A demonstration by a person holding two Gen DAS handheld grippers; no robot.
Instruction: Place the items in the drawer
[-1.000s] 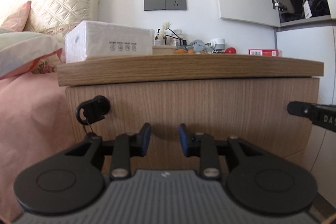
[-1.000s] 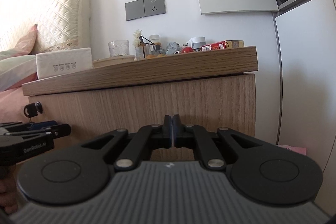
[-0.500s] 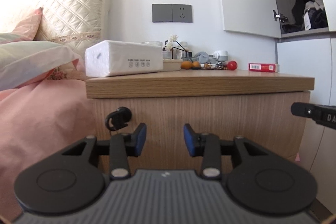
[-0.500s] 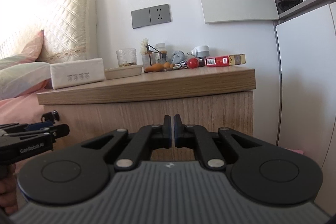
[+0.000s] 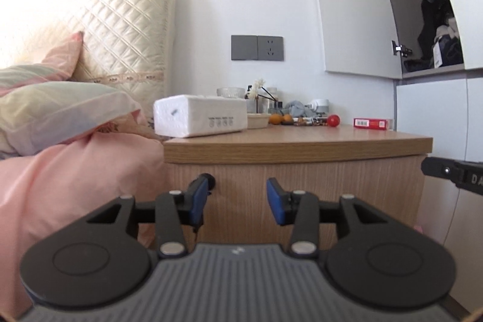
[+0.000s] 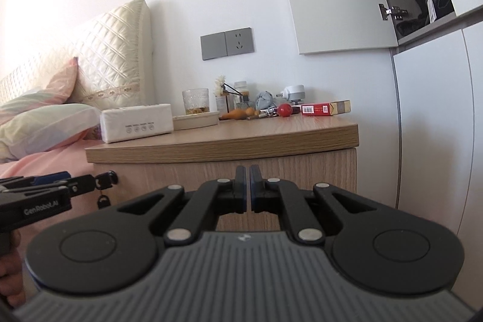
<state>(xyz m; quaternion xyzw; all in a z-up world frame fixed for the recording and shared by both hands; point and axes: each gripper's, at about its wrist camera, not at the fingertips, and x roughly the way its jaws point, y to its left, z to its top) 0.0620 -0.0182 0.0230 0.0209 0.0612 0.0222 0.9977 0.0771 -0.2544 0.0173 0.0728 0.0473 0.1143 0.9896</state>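
1. The left gripper [image 5: 237, 201] is held low in front of the nightstand [image 5: 297, 142], its 2 blue-padded fingers [image 5: 276, 201] spread wide with nothing between them.
2. The right gripper [image 6: 248, 190] is level with the wooden front too, its fingers pressed together with only a thin slit showing, holding nothing.
3. The drawer front [image 6: 302, 171] under the top is closed. A black key [image 6: 105, 178] sits in its lock at the left end, with a second key hanging below it.
4. From the right view, the left gripper's tip is just beside that key; I cannot tell whether it touches.
5. The items all sit on the nightstand top: a white tissue pack [image 6: 137, 122] at the left edge, then a shallow tray [image 6: 196, 120] with a glass [image 6: 195, 101] behind it.
6. Further right are 2 small oranges [image 5: 280, 119], a red ball [image 6: 285, 109] and a red box [image 6: 324, 108] lying flat near the right edge.
7. Small bottles, a flower sprig and a grey bundle crowd the back by the wall.
8. A bed [image 5: 75, 165] with pink cover touches the nightstand's left side.
9. A socket plate [image 5: 257, 47] is on the wall above.
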